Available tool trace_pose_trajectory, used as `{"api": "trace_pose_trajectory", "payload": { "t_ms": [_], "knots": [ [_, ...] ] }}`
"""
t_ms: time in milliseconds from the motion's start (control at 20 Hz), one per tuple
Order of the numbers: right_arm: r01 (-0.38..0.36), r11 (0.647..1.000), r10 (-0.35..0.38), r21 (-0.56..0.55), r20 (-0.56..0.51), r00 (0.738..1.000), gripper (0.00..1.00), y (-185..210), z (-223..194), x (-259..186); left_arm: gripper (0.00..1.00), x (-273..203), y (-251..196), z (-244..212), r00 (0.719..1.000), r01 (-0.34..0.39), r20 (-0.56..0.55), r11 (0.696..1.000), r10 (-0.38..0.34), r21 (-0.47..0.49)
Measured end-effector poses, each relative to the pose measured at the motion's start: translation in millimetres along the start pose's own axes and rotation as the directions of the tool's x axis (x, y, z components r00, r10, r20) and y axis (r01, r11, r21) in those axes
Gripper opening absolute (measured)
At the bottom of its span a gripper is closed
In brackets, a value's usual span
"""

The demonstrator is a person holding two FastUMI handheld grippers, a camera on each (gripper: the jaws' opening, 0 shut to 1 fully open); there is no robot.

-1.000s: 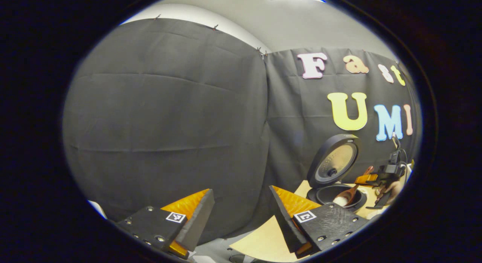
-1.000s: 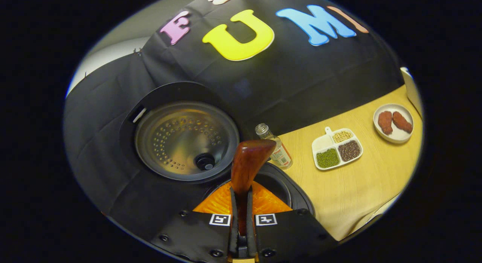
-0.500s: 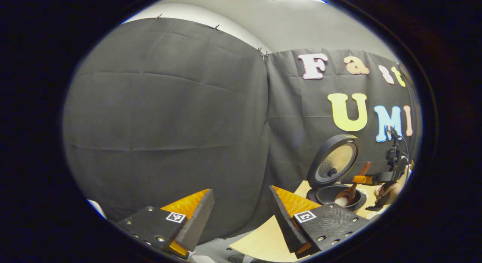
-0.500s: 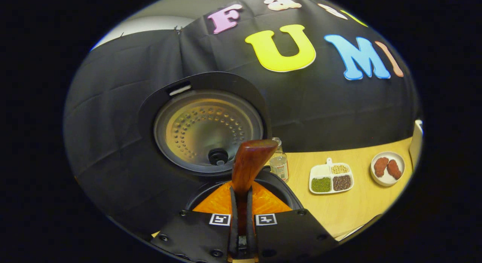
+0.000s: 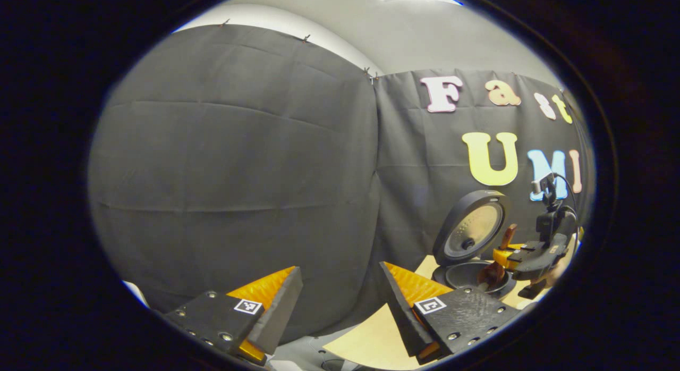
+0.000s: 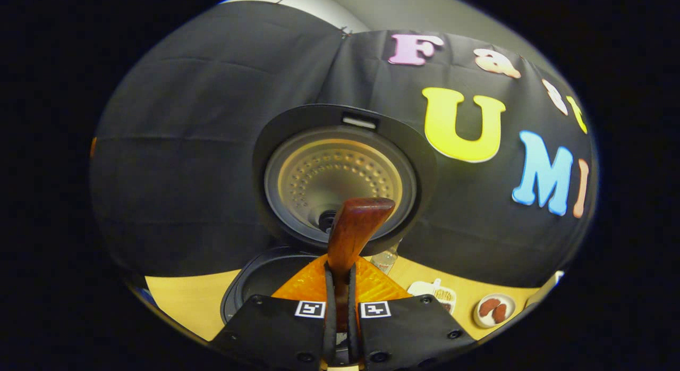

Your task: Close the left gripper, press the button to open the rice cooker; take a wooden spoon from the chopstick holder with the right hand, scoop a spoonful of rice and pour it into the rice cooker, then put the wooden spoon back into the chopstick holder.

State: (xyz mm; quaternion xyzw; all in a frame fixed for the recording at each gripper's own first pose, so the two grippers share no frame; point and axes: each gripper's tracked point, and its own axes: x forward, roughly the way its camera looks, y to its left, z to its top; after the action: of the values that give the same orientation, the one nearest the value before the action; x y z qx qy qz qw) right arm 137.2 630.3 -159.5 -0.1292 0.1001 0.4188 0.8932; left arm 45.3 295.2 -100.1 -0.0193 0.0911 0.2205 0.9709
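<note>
My right gripper (image 6: 340, 299) clamps the brown wooden spoon (image 6: 355, 233), bowl tipped into the open black rice cooker (image 5: 474, 272) mid-worktop, left gripper (image 5: 340, 299) open; next: back to the holder.

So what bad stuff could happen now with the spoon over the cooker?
The right claw pinches only the wooden spoon handle, and the bowl end dips into the rice cooker pot, so it might twist or knock the rim. The raised lid stands close behind the handle; lifting carelessly could bump it. A small bottle stands just beside the pot and could be tipped on the way out.
</note>
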Motion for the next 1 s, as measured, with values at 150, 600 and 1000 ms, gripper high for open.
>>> {"api": "trace_pose_trajectory", "payload": {
  "t_ms": [150, 600, 1000],
  "knots": [
    [-0.001, 0.986, 0.007, -0.164, 0.036, 0.999, 0.1, 10, 2, 0, 0.87, 1, -1, 0, 1.0, -0.001, 0.0, 1.0, 0.001, -0.003],
    [0.004, 0.924, 0.03, -0.382, 0.082, 0.996, 0.1, 22, 5, -8, 0.87, 3, 0, -2, 1.0, -0.003, -0.002, 1.0, 0.003, -0.002],
    [-0.013, 0.995, 0.013, 0.095, 0.001, 1.0, 0.1, -8, 0, -4, 0.87, -2, -6, 7, 1.0, 0.004, 0.014, 1.0, -0.004, 0.003]
  ]
}}
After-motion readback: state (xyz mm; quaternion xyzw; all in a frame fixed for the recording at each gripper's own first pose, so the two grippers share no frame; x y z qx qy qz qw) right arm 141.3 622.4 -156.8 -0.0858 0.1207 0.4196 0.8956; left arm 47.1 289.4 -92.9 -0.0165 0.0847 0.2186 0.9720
